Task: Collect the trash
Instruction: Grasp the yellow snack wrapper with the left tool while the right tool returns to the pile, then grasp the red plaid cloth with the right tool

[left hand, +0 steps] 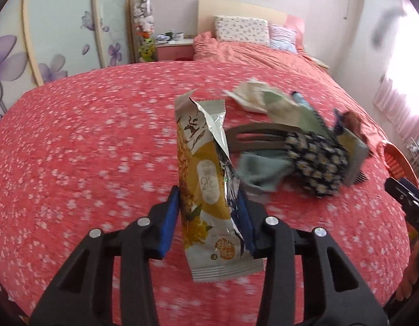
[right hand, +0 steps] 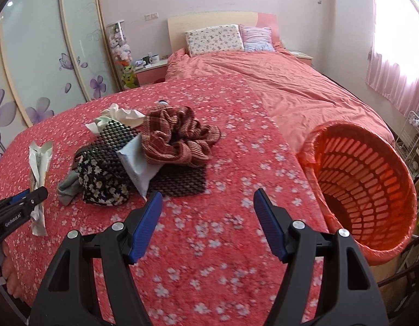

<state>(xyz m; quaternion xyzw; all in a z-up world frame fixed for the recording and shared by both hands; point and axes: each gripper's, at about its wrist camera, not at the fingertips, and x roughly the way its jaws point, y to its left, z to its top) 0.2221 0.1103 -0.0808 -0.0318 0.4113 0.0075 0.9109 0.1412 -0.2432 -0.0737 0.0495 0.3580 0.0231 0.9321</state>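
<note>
We're in a home bedroom here: a wide bed [right hand: 304, 95] under a coral spread, two pillows [right hand: 214, 39] against a pale headboard [right hand: 209, 19]. Beside it sits a pink nightstand [right hand: 151, 73] carrying what look like mugs. Sliding wardrobe doors [right hand: 40, 62] painted with purple flowers run along the left, pink curtains [right hand: 394, 62] glowing at the right.

We see open floral bedspread [right hand: 204, 244] near the right gripper [right hand: 208, 203], whose spread jaws have nothing between them. To its right, the orange basket [right hand: 372, 190] lies tilted at the bed's edge, mouth unobstructed. Far left of that gripper, a heap blocks the way: crumpled plaid cloth [right hand: 179, 138], black mesh mat [right hand: 179, 182], daisy-print fabric [right hand: 103, 179], white packet [right hand: 138, 163]. The torn wrapper [left hand: 206, 179] fills the left gripper [left hand: 209, 198]. Behind the heap, the bed runs clear.
</note>
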